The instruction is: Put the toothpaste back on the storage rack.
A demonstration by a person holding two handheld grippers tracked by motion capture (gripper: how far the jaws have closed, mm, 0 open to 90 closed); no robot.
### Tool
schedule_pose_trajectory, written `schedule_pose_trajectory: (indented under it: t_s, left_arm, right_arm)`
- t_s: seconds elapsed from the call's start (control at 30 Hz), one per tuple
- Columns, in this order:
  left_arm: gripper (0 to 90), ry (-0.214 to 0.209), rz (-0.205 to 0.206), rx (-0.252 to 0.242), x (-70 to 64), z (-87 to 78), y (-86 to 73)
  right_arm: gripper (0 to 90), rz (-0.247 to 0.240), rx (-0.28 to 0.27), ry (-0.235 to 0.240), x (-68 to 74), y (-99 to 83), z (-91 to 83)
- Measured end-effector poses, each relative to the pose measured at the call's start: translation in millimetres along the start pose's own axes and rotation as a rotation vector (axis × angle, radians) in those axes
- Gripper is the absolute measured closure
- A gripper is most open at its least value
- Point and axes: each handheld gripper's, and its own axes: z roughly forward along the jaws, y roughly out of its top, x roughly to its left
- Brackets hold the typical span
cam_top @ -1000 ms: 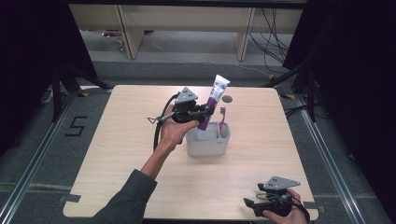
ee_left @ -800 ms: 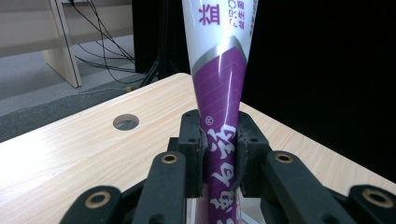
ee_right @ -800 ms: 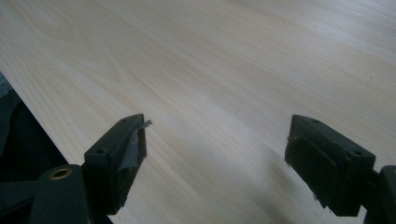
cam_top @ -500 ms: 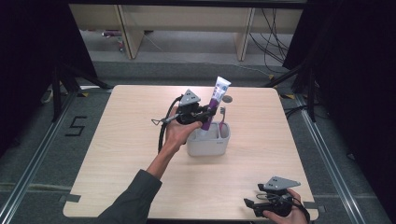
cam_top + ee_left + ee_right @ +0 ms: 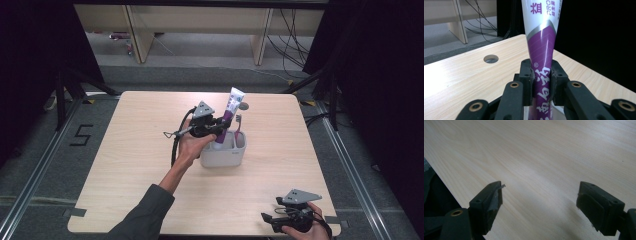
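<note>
Toothpaste tube (image 5: 541,50), white and purple plastic, is pinched upright in the left gripper (image 5: 541,86) jaws right over the grey plastic caddy (image 5: 225,154), so I'd guess next is lowering it straight in, while the right gripper (image 5: 539,202) idles spread over the tabletop (image 5: 150,150).

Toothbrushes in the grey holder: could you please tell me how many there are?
1: a toothbrush stands upright in the holder, right of the toothpaste tube that the left gripper clamps. Others may hide inside.

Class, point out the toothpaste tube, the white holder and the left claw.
toothpaste tube (image 5: 541,52), left gripper view, purple body
white holder (image 5: 222,157), high view, front wall
left claw (image 5: 541,75), left gripper view, between its tips
</note>
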Motion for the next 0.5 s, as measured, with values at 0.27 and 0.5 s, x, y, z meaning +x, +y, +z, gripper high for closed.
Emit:
schedule_pose_trajectory:
  t_s: [0.27,0.5]
  left_arm:
    - [75.1,0.008,-0.009,0.014,2.6,0.2,-5.1]
    - [74.8,0.007,-0.008,0.032,2.1,2.6,-9.9]
  right_arm:
    - [21.2,0.001,0.001,0.0,0.0,-0.1,-0.2]
    - [21.2,-0.001,0.0,-0.002,0.1,-0.1,-0.3]
